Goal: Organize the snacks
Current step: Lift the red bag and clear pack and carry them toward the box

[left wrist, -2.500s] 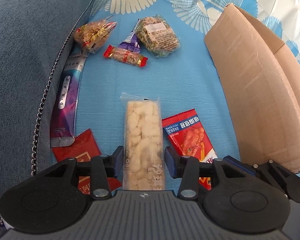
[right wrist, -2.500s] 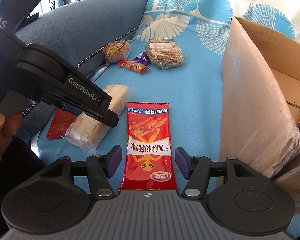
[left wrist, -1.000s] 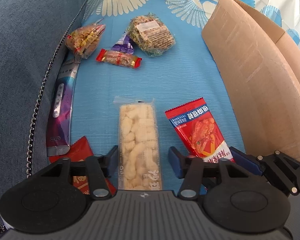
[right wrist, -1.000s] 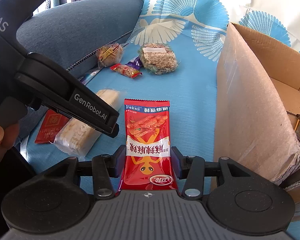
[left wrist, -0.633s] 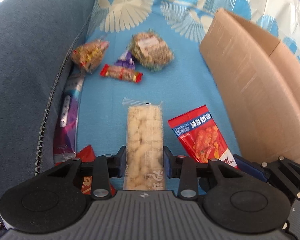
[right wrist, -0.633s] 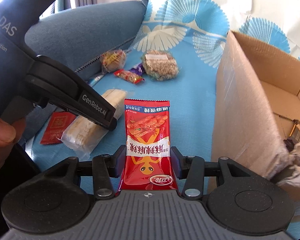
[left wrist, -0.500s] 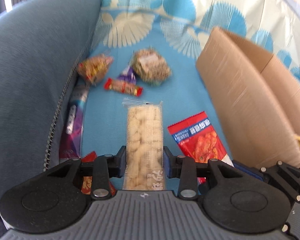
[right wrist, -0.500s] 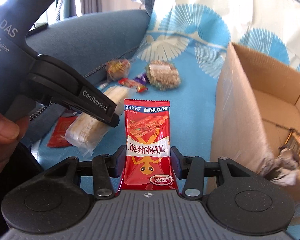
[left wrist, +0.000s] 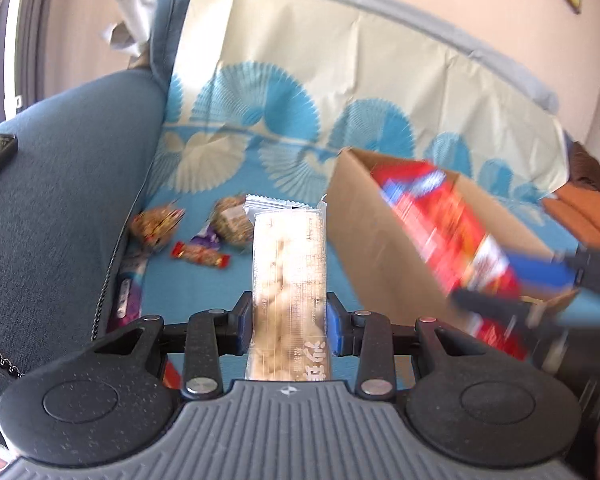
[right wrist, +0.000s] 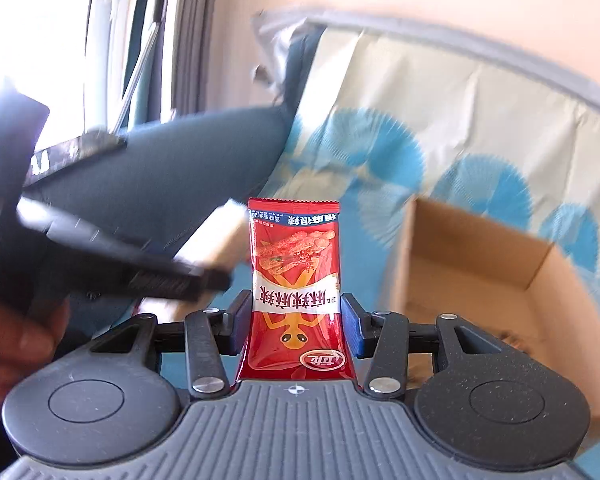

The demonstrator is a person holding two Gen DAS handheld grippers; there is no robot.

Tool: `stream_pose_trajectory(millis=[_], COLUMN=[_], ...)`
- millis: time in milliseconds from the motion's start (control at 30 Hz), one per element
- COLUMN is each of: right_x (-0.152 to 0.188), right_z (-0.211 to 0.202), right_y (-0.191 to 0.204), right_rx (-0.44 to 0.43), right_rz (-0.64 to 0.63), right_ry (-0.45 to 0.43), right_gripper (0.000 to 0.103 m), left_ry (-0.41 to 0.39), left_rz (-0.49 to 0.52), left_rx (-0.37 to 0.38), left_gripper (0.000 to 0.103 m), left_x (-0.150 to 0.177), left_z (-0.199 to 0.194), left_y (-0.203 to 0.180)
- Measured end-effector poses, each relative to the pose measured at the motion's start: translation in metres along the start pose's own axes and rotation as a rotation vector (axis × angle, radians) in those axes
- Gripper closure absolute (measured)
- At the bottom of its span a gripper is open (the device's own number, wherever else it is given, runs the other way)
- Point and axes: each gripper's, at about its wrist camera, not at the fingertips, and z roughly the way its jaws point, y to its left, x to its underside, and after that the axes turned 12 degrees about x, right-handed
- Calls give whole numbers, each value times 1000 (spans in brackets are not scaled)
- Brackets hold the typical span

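Observation:
My left gripper (left wrist: 288, 326) is shut on a long clear packet of pale puffed snack (left wrist: 288, 280), held up off the blue cloth. In the right wrist view my right gripper (right wrist: 294, 322) is shut on a red snack packet (right wrist: 296, 280), lifted and standing upright. That red snack packet (left wrist: 444, 232) shows blurred in the left wrist view, over the open cardboard box (left wrist: 376, 248). The cardboard box (right wrist: 472, 264) lies right of the red packet in the right wrist view. The pale packet (right wrist: 216, 240) and the left gripper's dark body show blurred at the left there.
Several small snacks (left wrist: 198, 254) lie on the blue patterned cloth (left wrist: 188, 280) near the grey-blue sofa arm (left wrist: 60, 200). A purple packet (left wrist: 124, 296) sits along the arm's seam. A person's hand (right wrist: 16, 340) holds the left tool. The patterned sofa back rises behind.
The left gripper's jaws closed on the pale packet. Both grippers rose off the cloth with their packets and tilted up; the red packet has swung towards the box.

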Motion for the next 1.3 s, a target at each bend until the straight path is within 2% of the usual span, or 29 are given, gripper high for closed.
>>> stream_pose_trajectory(millis=[133, 300, 400, 533, 800, 1033, 1300], right_x=[-19, -13, 1, 26, 33, 38, 46], right_z=[-16, -18, -12, 3, 8, 4, 4], right_y=[-39, -87, -113, -140, -148, -159, -182], right_rx=[52, 126, 167, 199, 174, 147, 125], right_rz=[56, 77, 112, 255, 342, 364, 447], right_ry=[-80, -154, -160, -115, -139, -173, -174], right_gripper=[55, 55, 55, 55, 55, 55, 55], left_ry=[-24, -17, -21, -16, 0, 19, 7], left_rz=[13, 92, 115, 97, 75, 170, 84], left_rx=[12, -17, -24, -36, -66, -131, -181], left_gripper=[63, 63, 63, 63, 63, 63, 63], left_x=[2, 4, 5, 5, 2, 6, 2], left_z=[-8, -3, 1, 4, 10, 16, 15], left_y=[-4, -17, -19, -15, -12, -31, -42])
